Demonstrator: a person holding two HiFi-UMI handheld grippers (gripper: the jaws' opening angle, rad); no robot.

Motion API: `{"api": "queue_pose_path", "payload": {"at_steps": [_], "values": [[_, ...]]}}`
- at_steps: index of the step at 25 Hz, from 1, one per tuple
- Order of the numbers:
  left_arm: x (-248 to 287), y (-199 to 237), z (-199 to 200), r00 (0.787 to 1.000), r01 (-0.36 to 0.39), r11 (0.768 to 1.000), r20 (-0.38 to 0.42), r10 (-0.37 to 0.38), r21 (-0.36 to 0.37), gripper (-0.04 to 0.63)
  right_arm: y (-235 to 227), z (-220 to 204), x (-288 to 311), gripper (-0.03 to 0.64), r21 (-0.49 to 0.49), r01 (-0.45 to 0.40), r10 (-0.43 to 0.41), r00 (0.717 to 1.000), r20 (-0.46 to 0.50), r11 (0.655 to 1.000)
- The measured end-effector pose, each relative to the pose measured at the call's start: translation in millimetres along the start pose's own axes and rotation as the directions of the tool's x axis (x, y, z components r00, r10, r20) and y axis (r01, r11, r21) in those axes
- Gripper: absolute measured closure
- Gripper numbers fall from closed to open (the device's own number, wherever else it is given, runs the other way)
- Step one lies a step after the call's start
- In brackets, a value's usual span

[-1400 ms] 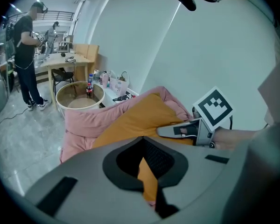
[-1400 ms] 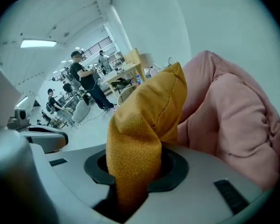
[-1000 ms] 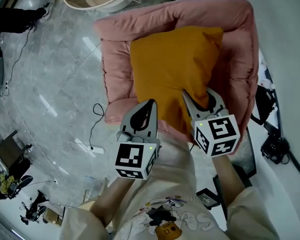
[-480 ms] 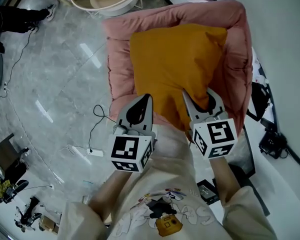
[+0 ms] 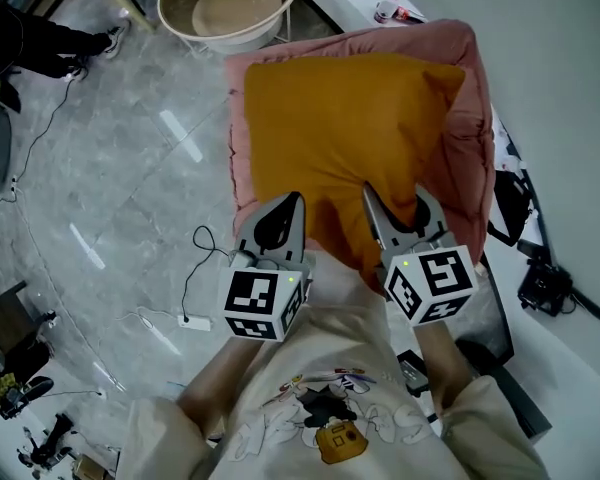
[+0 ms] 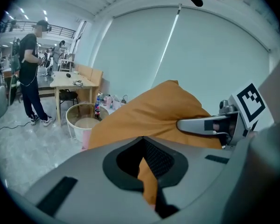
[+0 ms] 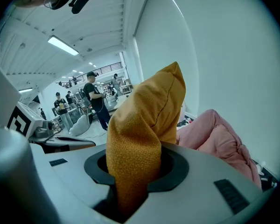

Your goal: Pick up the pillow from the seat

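Observation:
An orange pillow (image 5: 345, 138) hangs above the pink padded seat (image 5: 472, 118) and covers most of it in the head view. My left gripper (image 5: 292, 206) is shut on the pillow's near edge at the left, with a fold of orange cloth (image 6: 148, 181) pinched between its jaws. At the right of the same edge my right gripper (image 5: 393, 196) is shut on a thick bunch of the pillow (image 7: 140, 125). In the right gripper view the pink seat (image 7: 219, 136) lies below and to the right. The pillow's far corners stand up and away from me.
A round white tub (image 5: 228, 3) stands on the grey floor beyond the seat. A cable and power strip (image 5: 193, 320) lie at the left, black gear (image 5: 545, 288) at the right. A person (image 6: 30, 78) stands by a wooden table (image 6: 77, 83). A pale wall runs along the right.
Both grippers have risen with the pillow in them. The pillow has come up off the pink seat and now hides more of it.

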State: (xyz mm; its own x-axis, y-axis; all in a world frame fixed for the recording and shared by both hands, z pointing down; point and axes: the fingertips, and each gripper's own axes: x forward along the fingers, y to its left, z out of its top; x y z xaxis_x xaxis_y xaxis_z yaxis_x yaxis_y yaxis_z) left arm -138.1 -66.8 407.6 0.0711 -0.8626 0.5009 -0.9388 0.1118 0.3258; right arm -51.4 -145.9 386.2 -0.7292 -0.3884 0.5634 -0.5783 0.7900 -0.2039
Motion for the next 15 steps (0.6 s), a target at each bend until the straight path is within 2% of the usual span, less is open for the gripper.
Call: {"api": "queue_pose_path", "payload": {"at_steps": [15], "values": [[-100.7, 25.2, 4.3, 0.995, 0.040, 0.999, 0.091, -0.043, 0.029, 0.592, 87.7, 23.0, -54.6, 0.462, 0.052, 0.075, -0.083, 0.983, 0.165, 0.996]]}}
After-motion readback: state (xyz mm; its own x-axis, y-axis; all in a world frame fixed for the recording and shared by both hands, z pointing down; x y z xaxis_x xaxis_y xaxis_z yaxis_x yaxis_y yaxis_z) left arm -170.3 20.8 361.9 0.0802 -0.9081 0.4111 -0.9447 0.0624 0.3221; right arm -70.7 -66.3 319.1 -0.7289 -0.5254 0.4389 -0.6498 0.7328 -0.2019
